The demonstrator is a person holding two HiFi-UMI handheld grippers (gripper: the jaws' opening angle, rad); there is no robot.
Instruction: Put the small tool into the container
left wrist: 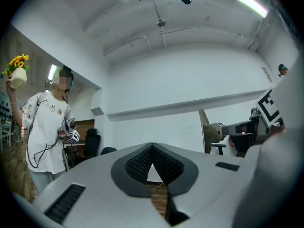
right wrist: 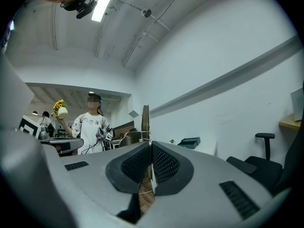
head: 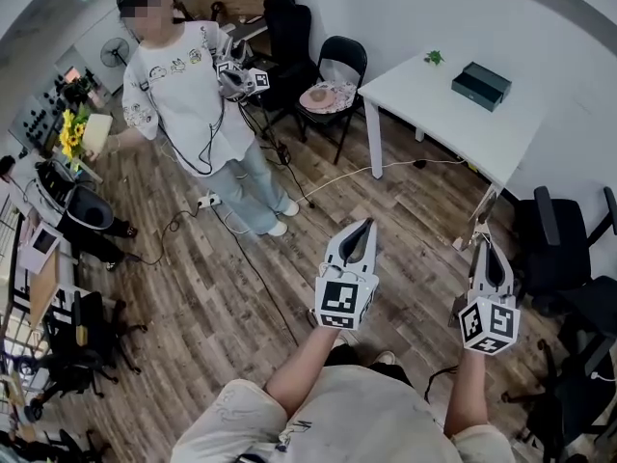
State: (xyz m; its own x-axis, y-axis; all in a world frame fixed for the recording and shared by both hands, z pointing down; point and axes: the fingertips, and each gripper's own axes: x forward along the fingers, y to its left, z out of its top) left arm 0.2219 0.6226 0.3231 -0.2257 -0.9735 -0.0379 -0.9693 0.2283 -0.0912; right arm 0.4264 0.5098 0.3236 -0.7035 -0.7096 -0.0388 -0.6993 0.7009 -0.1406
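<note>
No small tool shows in any view. A dark box (head: 480, 85) lies on the white table (head: 415, 99) at the far right; it also appears in the right gripper view as the dark box (right wrist: 190, 141). My left gripper (head: 365, 224) hangs over the wooden floor, well short of the table, its jaws shut with nothing between them (left wrist: 152, 146). My right gripper (head: 485, 243) is held beside it, nearer the table's corner, also shut and empty (right wrist: 151, 145).
Another person (head: 193, 95) stands at the back left, holding grippers and a vase of yellow flowers (head: 72, 133). A black chair (head: 333, 75) stands left of the table, with office chairs (head: 564, 249) at the right. Cables (head: 241, 249) run across the floor.
</note>
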